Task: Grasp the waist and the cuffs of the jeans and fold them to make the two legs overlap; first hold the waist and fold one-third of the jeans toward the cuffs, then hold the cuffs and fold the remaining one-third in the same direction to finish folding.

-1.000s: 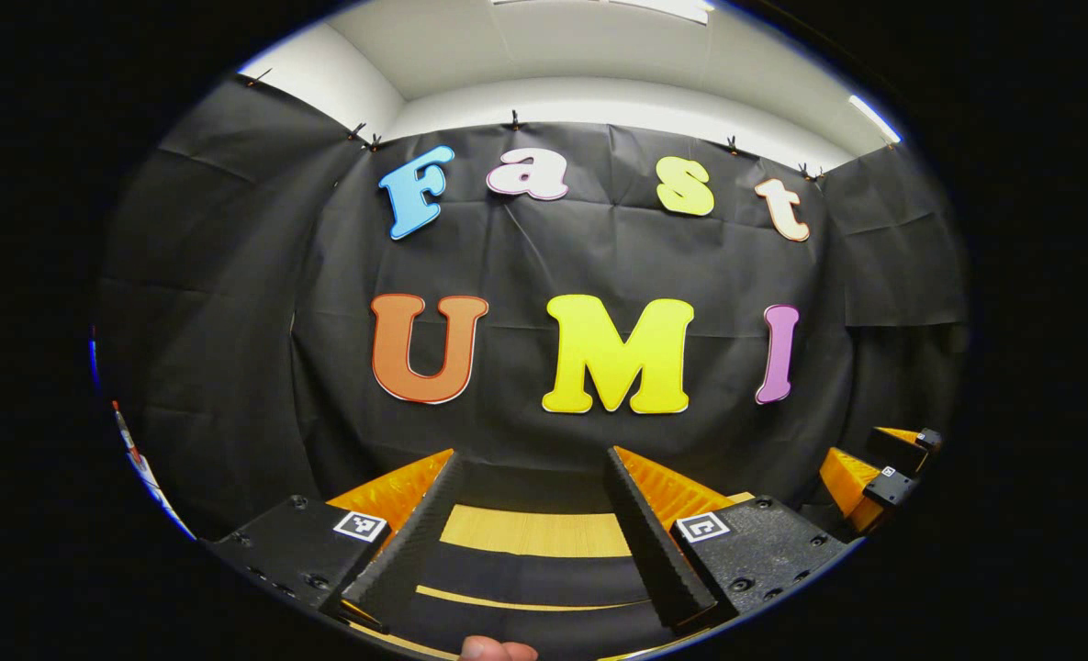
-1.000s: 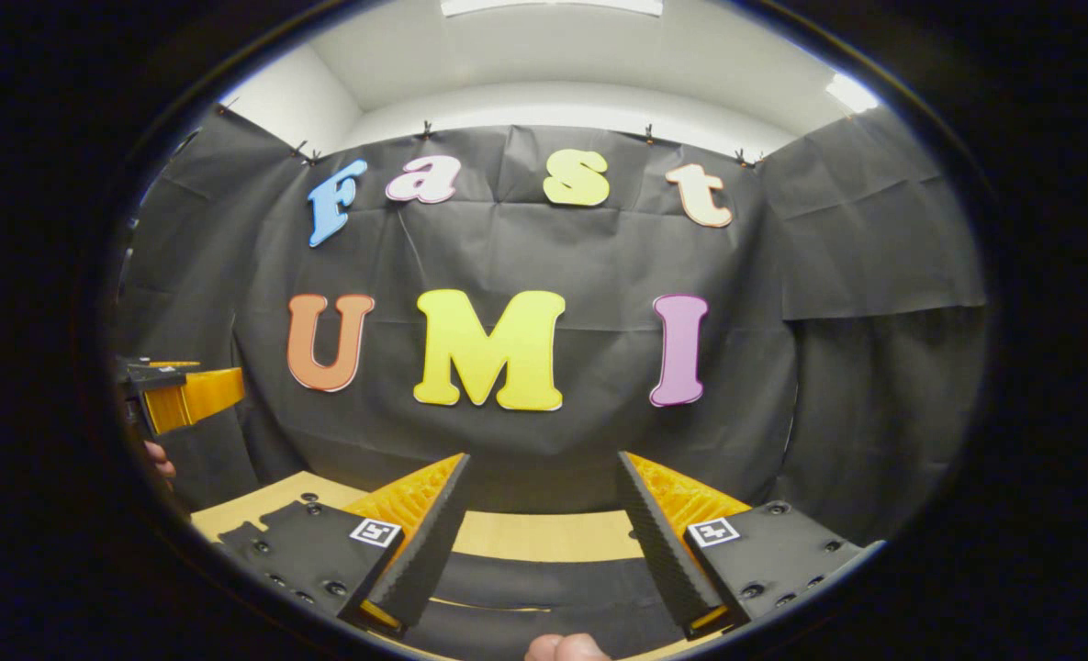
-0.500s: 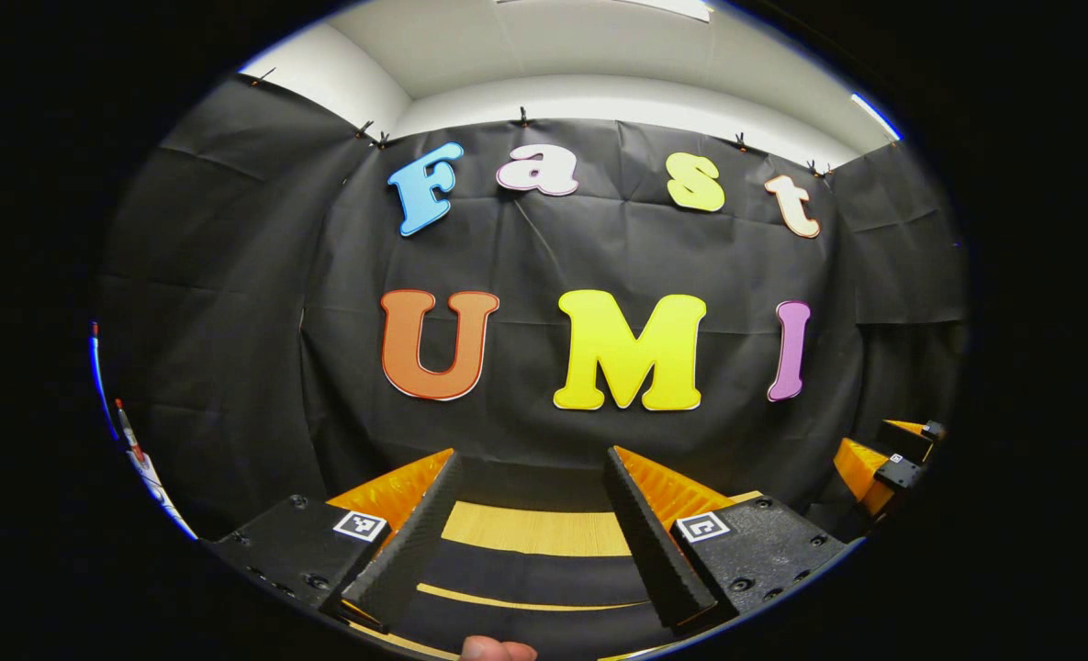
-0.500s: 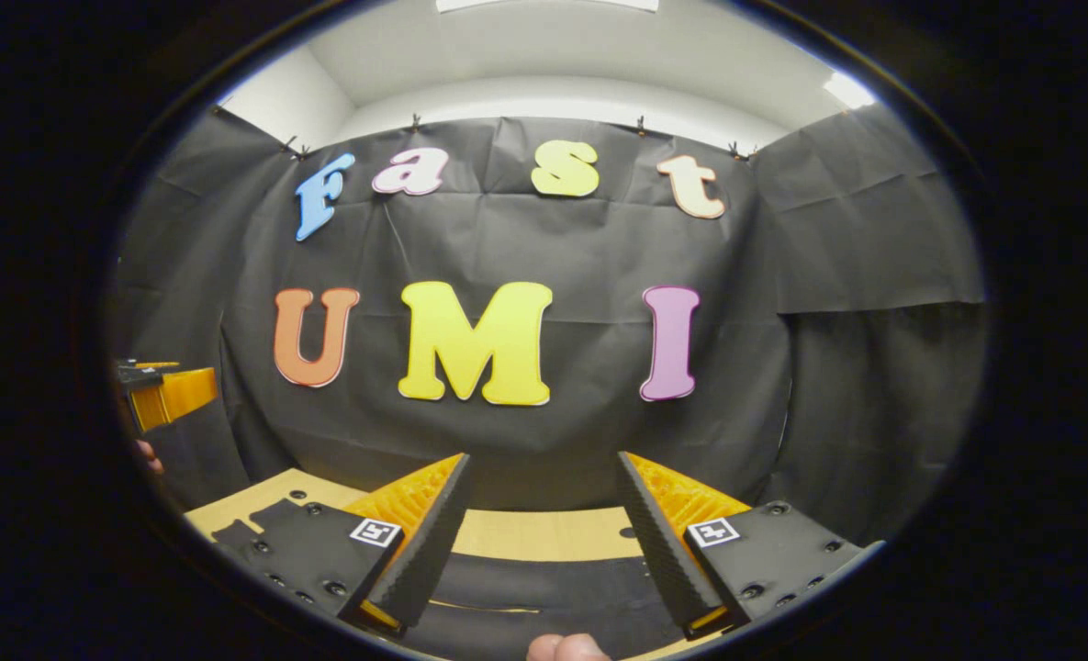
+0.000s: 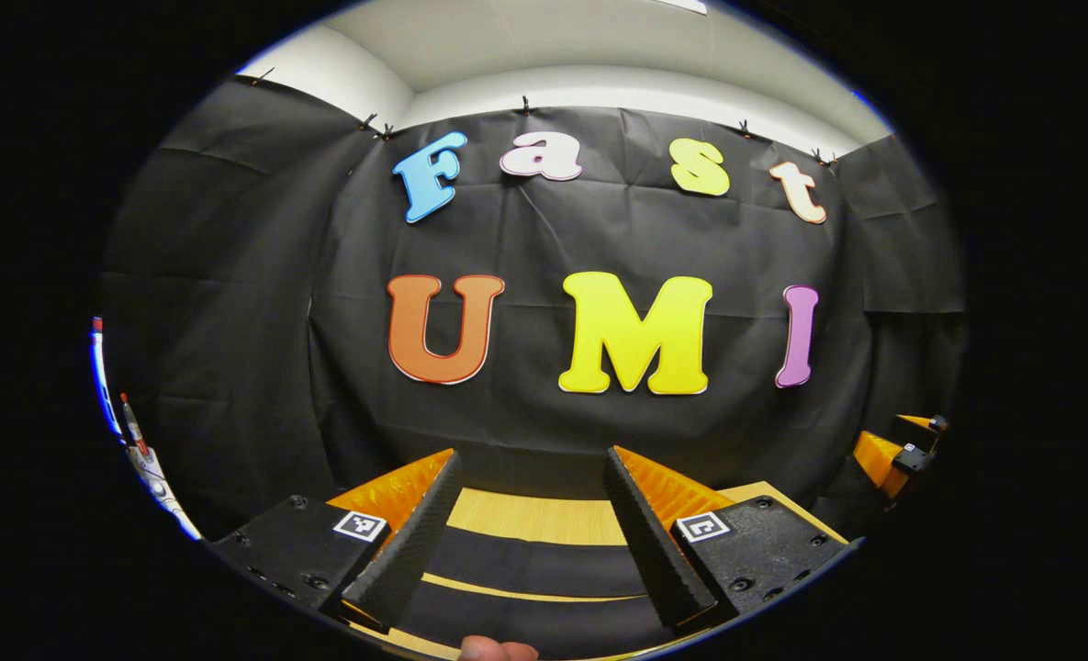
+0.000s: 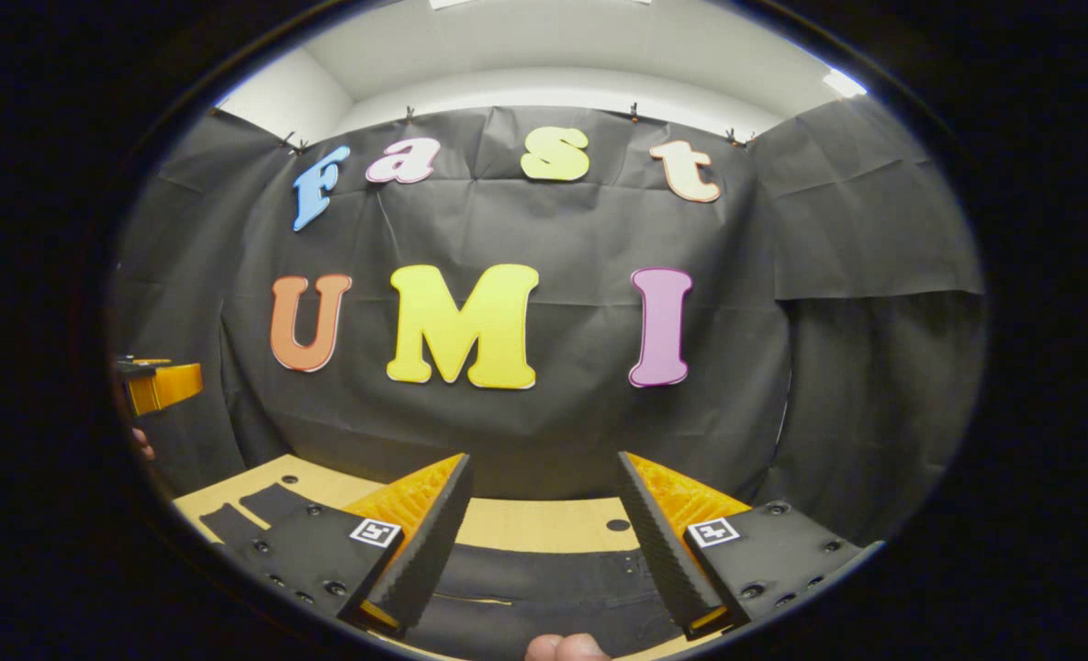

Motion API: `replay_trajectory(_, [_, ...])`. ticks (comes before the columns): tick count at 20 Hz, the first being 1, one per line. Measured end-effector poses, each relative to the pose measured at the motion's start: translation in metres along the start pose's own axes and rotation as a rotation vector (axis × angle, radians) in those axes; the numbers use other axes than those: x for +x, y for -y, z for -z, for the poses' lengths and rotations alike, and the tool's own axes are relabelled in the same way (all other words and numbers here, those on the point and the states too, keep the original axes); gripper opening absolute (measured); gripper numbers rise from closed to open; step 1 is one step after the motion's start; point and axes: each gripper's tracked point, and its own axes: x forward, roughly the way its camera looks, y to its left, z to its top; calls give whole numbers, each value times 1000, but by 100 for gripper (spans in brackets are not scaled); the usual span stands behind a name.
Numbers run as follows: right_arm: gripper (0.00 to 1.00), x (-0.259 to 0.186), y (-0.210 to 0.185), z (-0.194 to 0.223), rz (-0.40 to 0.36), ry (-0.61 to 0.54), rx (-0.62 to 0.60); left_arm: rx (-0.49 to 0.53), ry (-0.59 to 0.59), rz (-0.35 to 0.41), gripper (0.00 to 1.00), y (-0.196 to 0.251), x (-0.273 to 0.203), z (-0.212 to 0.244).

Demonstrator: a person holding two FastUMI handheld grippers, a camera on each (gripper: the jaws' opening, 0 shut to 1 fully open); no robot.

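The left gripper (image 5: 530, 528) is held level above the near edge of the pale wooden surface (image 5: 544, 516), pointing at the black cloth wall (image 5: 231, 321), its fingers (image 5: 406, 551) spread wide apart with nothing between them. A fingertip of the holding hand (image 5: 496, 650) shows at the bottom edge. The right gripper (image 6: 544, 532) is posed the same way, level and facing the wall, fingers (image 6: 424, 551) wide apart and empty, with a fingertip of its holding hand (image 6: 566, 647) at the bottom edge.

The dark, nearly black jeans (image 5: 530, 574) lie flat on the surface below and between each gripper's fingers, not touched by either. In the left gripper view they appear as two dark bands with a thin strip of wood between them. In the right gripper view the jeans (image 6: 544, 588) show faint seams and stitching, and a further dark part of the cloth lies to the left on the surface, beyond the left finger's mount.

The left gripper view catches the right gripper at its far right edge; the right gripper view catches the left gripper at its far left edge, with part of a hand beneath it. The right gripper view also shows a small round hole (image 6: 618, 525) in the surface.
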Motion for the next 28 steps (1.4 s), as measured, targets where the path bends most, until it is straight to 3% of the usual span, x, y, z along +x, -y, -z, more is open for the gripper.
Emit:
replay_trajectory(1, [96, 0, 6, 6, 3, -21, -2, -1, -21, -30, 100, -12, 0, 7])
replay_trajectory(2, [97, 1, 9, 11, 3, -41, 2, -11, -37, -54, 88, -24, -2, 11])
replay_trajectory(3, [97, 2, 13, 16, 5, -57, 4, -25, -51, -81, 89, -39, -1, 16])
replay_trajectory(4, [97, 4, 18, 21, 11, -74, -1, -37, -70, -113, 98, -55, -1, 23])
replay_trajectory(10, [96, 1, 65, 61, 96, -220, -7, -89, -207, -268, 99, -163, -8, 72])
replay_trajectory(15, [97, -6, 99, 135, 136, -495, 111, -384, -455, -387, 99, -236, -16, 166])
replay_trajectory(19, [97, -16, 123, 181, 217, -658, 276, -835, -649, -504, 99, -250, -18, 247])
replay_trajectory(22, [99, -29, 151, 221, 335, -771, 412, -1074, -749, -615, 99, -250, -22, 285])
replay_trajectory(24, [96, -39, 171, 241, 412, -825, 483, -1164, -806, -669, 99, -244, -22, 298])
replay_trajectory(28, [98, -51, 186, 256, 493, -879, 511, -1152, -870, -711, 99, -264, -22, 323])
